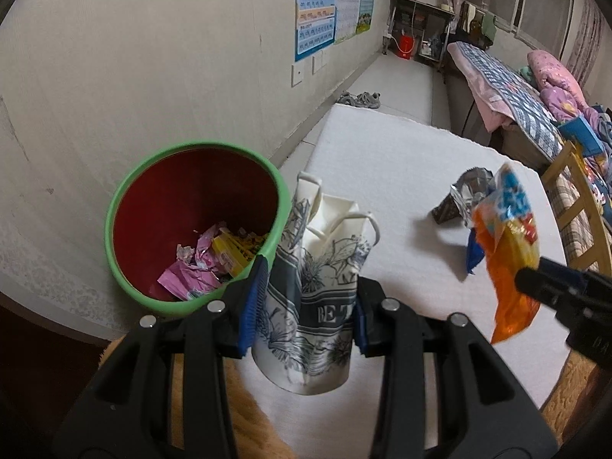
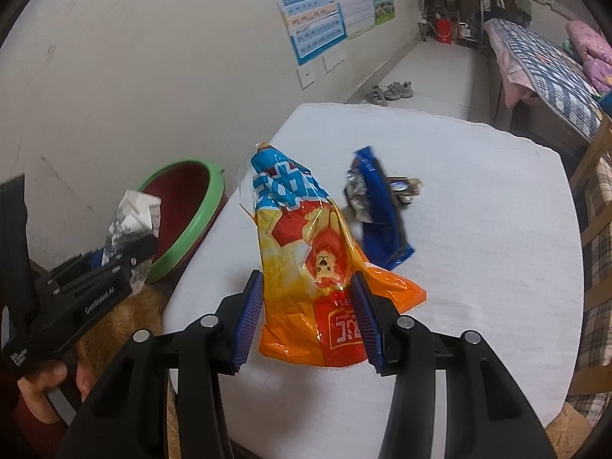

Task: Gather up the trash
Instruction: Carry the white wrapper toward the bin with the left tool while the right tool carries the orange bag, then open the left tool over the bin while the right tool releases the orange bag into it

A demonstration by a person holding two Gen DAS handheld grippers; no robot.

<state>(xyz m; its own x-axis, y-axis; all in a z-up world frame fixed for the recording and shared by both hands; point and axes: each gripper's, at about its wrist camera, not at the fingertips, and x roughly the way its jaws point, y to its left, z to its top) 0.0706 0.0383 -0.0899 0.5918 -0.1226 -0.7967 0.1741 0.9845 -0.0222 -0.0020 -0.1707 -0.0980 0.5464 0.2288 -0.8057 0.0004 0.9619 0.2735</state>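
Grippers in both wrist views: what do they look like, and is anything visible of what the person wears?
Both the left gripper and the right gripper are matte black plastic, with forked arms, round silver pivot pins, and blue ribbed pads on the fingers. The left one's body carries small white lettering. A dark red sleeve shows below the hand gripping its handle.

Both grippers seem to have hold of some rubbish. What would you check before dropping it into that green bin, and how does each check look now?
1. Left gripper clamped on the paper bag: ok.
2. Right gripper clamped on the orange snack bag: ok.
3. Green bin open, with room: ok.
4. Paper bag over the bin's mouth: not ok, beside the rim.
5. Table cleared: not ok, blue wrapper remains.
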